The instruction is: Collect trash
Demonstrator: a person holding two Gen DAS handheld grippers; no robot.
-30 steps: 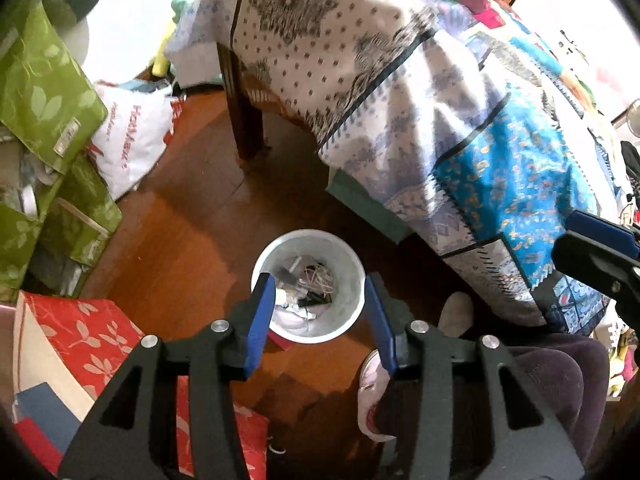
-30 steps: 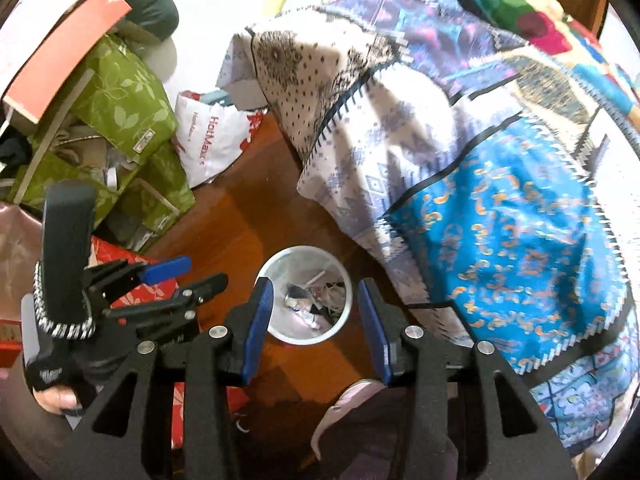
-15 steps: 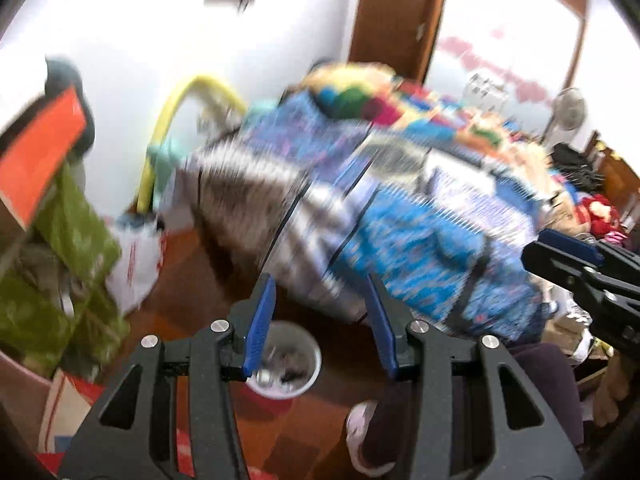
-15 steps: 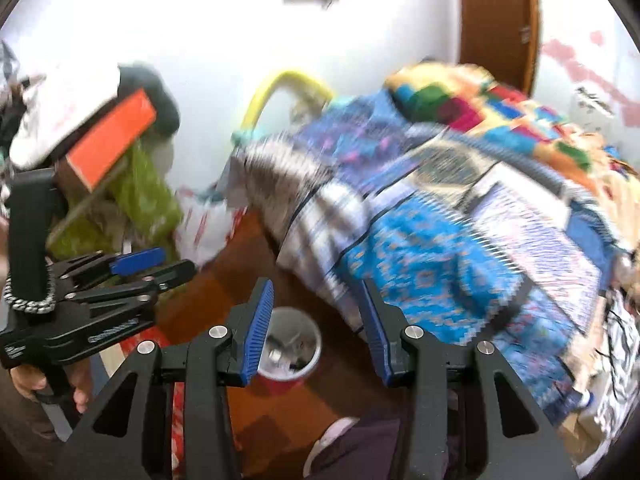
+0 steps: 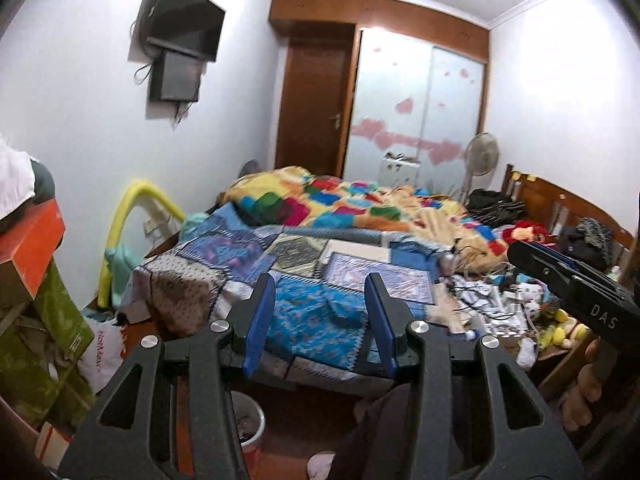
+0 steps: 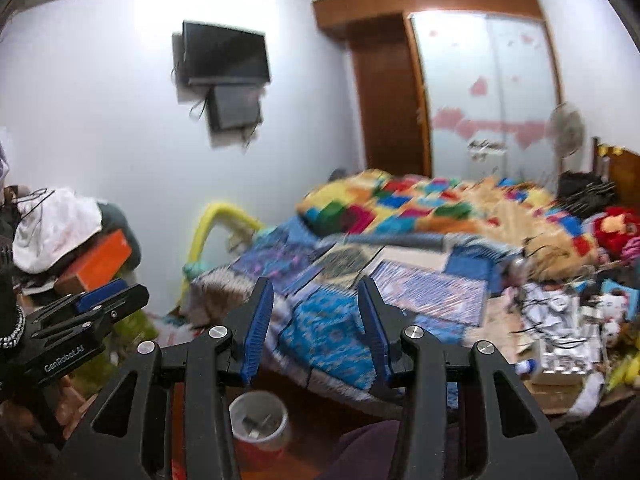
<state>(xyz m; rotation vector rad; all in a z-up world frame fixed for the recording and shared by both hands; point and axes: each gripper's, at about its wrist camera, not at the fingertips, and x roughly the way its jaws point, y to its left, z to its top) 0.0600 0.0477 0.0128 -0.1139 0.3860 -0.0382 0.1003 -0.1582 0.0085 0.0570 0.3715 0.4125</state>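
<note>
- The small round white plastic bin [image 6: 260,416] stands on the brown wooden floor [image 6: 316,420] just beside the foot of the bed [image 5: 320,312]; pale scraps lie inside it, too blurred to name.
- Left gripper [image 5: 318,320] and right gripper [image 6: 314,320] hang above the bin, each with blue-padded jaws partly apart and nothing between them.
- A patchwork quilt covers the bed; loose clutter [image 6: 560,320] lies along its right side.
- Behind the bed stands a wardrobe [image 5: 416,104].
</note>
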